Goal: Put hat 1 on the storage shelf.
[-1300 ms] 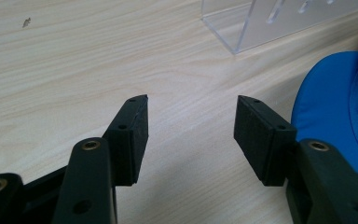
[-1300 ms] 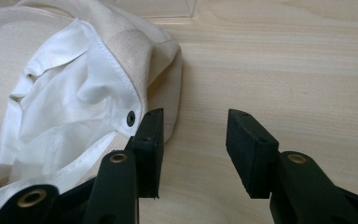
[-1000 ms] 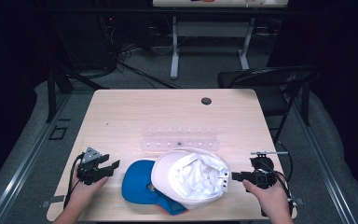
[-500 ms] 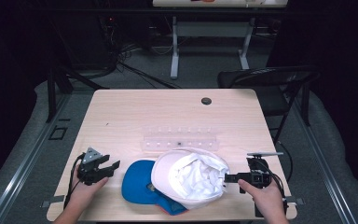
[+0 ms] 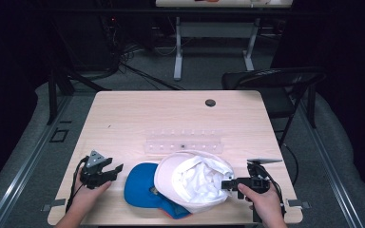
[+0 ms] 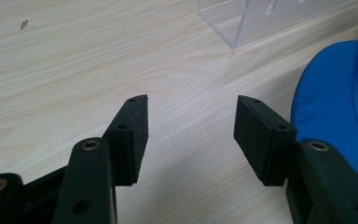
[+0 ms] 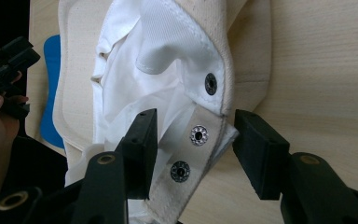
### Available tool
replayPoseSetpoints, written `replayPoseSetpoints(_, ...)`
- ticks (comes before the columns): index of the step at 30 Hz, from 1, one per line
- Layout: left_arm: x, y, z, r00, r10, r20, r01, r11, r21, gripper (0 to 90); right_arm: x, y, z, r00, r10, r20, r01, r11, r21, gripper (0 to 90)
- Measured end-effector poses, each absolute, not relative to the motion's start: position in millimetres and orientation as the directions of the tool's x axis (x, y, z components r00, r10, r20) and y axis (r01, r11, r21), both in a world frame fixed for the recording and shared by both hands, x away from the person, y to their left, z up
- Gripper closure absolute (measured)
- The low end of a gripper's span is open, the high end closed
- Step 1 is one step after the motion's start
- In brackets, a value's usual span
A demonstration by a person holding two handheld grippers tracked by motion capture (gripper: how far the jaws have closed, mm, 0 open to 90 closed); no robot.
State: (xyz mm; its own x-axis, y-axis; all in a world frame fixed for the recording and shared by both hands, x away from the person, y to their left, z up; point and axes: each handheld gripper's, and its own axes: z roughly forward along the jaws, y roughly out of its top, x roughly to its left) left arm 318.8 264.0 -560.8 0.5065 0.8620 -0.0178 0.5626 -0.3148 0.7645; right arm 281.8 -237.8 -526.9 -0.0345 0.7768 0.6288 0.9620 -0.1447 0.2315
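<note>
Two caps lie at the table's near edge: a white cap, upside down, rests on a blue cap and hides most of it. An orange bit shows under their near edge, too small to identify, perhaps a brim. One clear rack stands just beyond them, hard to make out.

The right gripper straddles the white cap's snap strap; its jaws have just been opening and stand apart, pads off it. The left gripper sits beside the blue cap, jaws apart over bare wood.
</note>
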Motion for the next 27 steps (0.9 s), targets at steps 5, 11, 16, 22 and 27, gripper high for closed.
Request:
replayPoseSetpoints(5,318.8,264.3,-561.0,0.502,0.865,-0.019,0.563,-0.309,0.767,45.3,282.9,-234.5,-532.1,-0.03,0.756,0.654,0.965,-0.15,0.217,49.8)
replayPoseSetpoints(11,318.9,265.2,-560.4,0.504,0.863,-0.015,0.562,-0.315,0.765,45.4,282.1,-234.7,-526.8,-0.03,0.735,0.677,0.958,-0.173,0.23,51.4)
replayPoseSetpoints(16,319.0,264.6,-560.8,0.502,0.864,-0.018,0.562,-0.311,0.766,45.4,281.3,-235.4,-514.8,-0.039,0.747,0.664,0.949,-0.181,0.259,58.8)
replayPoseSetpoints(22,319.0,265.1,-560.5,0.502,0.864,-0.016,0.563,-0.313,0.765,45.4,284.1,-232.3,-510.5,-0.044,0.771,0.636,0.953,-0.159,0.259,69.9)
replayPoseSetpoints(27,319.1,265.3,-560.5,0.502,0.865,-0.015,0.563,-0.313,0.765,45.4,286.8,-227.8,-511.8,-0.05,0.782,0.621,0.957,-0.14,0.254,78.5)
